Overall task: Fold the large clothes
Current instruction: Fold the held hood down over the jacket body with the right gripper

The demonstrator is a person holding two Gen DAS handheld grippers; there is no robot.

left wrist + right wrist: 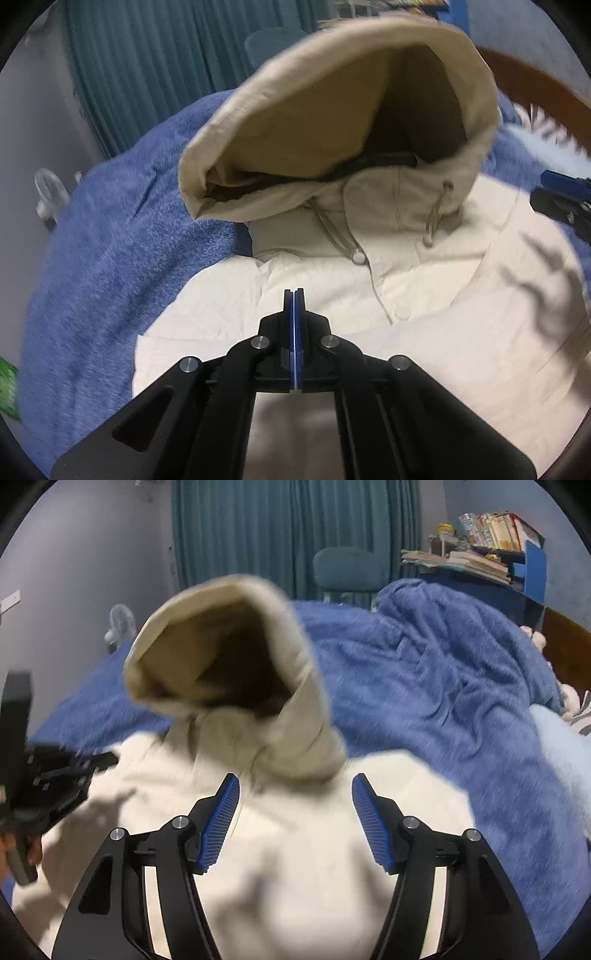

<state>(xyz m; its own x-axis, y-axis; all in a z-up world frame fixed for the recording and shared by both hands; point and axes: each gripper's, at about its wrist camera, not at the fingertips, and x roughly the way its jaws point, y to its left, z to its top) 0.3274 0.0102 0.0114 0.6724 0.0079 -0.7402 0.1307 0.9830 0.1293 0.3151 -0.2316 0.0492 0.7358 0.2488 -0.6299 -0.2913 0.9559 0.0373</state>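
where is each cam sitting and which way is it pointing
Left wrist: on the left gripper, angled down at the cream hooded jacket on a blue blanket; its fingers are shut on nothing.
Right wrist: on the right gripper, angled down at the jacket, fingers open.
Shared: jacket, raised hood, blanket, teal curtain; each shows the other gripper.

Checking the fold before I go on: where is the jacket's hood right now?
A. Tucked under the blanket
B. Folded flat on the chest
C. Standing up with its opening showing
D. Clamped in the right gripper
C: the hood stands up off the jacket, its dark lining showing.
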